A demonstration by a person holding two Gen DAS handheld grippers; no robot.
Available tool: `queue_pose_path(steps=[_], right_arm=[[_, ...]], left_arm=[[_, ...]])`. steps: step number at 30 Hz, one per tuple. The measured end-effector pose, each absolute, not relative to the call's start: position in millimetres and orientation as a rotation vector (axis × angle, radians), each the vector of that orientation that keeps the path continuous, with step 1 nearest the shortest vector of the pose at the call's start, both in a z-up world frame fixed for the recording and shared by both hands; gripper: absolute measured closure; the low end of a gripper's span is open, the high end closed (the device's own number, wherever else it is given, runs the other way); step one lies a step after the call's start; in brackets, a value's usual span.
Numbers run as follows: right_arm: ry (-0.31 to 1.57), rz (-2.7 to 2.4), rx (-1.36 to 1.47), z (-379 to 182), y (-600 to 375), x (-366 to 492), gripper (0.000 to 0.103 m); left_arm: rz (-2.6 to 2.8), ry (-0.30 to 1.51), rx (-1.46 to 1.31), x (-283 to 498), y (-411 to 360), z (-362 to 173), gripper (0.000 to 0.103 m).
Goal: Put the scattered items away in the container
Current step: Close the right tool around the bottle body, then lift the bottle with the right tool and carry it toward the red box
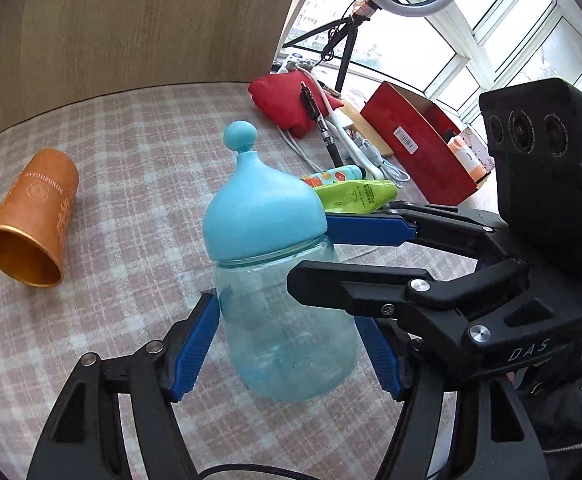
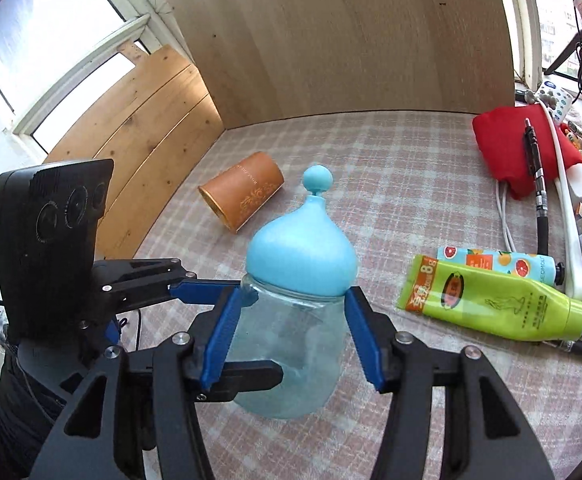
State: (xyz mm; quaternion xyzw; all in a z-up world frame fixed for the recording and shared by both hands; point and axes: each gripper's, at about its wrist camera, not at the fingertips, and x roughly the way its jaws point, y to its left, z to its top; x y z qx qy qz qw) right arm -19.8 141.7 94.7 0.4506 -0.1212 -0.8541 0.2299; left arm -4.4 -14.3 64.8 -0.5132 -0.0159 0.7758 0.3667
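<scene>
1. Both grippers straddle the jar: left gripper jaws press its glass body; right gripper jaws sit at its shoulder, grip uncertain.
2. Clear bluish glass, light-blue domed lid with knob.
3. Left of the jar, an orange cup lies on the checked tabletop.
4. Right, a green tube reads "8g".

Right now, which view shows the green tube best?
The right wrist view: the green tube lies in full there, label readable, beside the citrus-print tube. In the left wrist view only part of it shows behind the blue jar lid.
</scene>
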Motion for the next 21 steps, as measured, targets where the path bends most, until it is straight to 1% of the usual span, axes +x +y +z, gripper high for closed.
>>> queue_pose_path(steps=[4, 7, 8, 10, 12, 18, 19, 21], right_arm=[[-0.288, -2.301, 1.241, 94, 144, 5, 0.05], [-0.327, -2.197, 1.314, 87, 143, 6, 0.048], [-0.349, -2.161, 1.332, 84, 145, 6, 0.048], [-0.41, -2.108, 1.369, 79, 150, 2, 0.048], [-0.499, -2.06, 1.415, 71, 158, -4, 0.044], [-0.69, -1.911, 1.56, 39, 167, -29, 0.043], [-0.721, -1.879, 1.581, 33, 167, -33, 0.037], [-0.801, -1.819, 1.592, 21, 167, -38, 0.035]], left_arm=[[2.0, -0.123, -1.302, 21, -26, 61, 0.035], [1.982, -0.161, -1.326, 28, -33, 58, 0.036], [1.976, -0.167, -1.332, 28, -35, 58, 0.038], [1.965, -0.173, -1.339, 27, -38, 59, 0.038], [1.95, -0.169, -1.348, 22, -40, 62, 0.038], [1.857, -0.179, -1.44, -3, -38, 51, 0.038], [1.831, -0.175, -1.46, -7, -36, 47, 0.038], [1.82, -0.154, -1.478, -9, -32, 42, 0.036]])
